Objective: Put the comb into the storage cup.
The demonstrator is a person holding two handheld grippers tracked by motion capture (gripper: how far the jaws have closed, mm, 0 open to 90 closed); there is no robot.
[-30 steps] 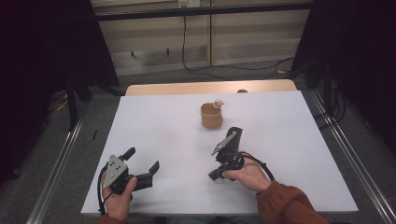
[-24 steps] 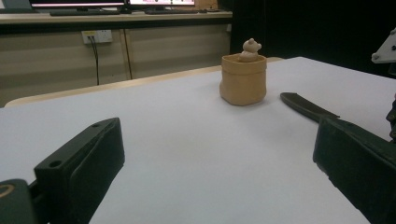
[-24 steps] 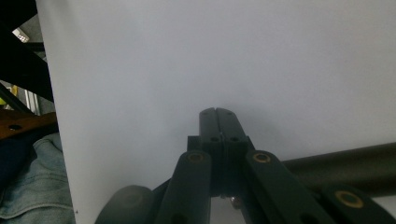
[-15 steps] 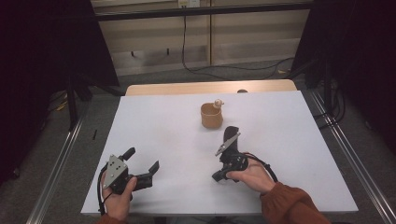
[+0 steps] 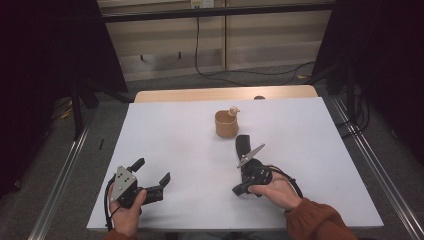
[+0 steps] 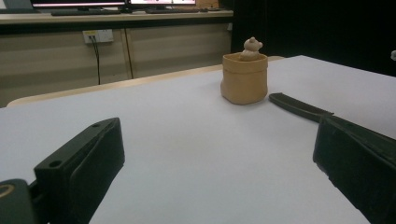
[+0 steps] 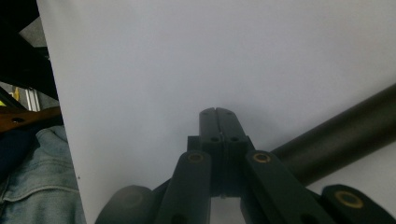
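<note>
Tan cup (image 5: 226, 124) beyond right claw (image 5: 243, 142), shut, seemingly empty.

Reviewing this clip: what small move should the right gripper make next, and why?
Probably open its jaws. The right gripper lies on the white table, pointing at the tan cup holding a small figurine, but its jaws are pressed together on nothing.

Cup (image 5: 226, 124) mid-table (image 5: 165, 130), figurine (image 5: 233, 110) in it; right tool (image 5: 242, 145) just before cup; left tool (image 5: 150, 171) near-left.
</note>
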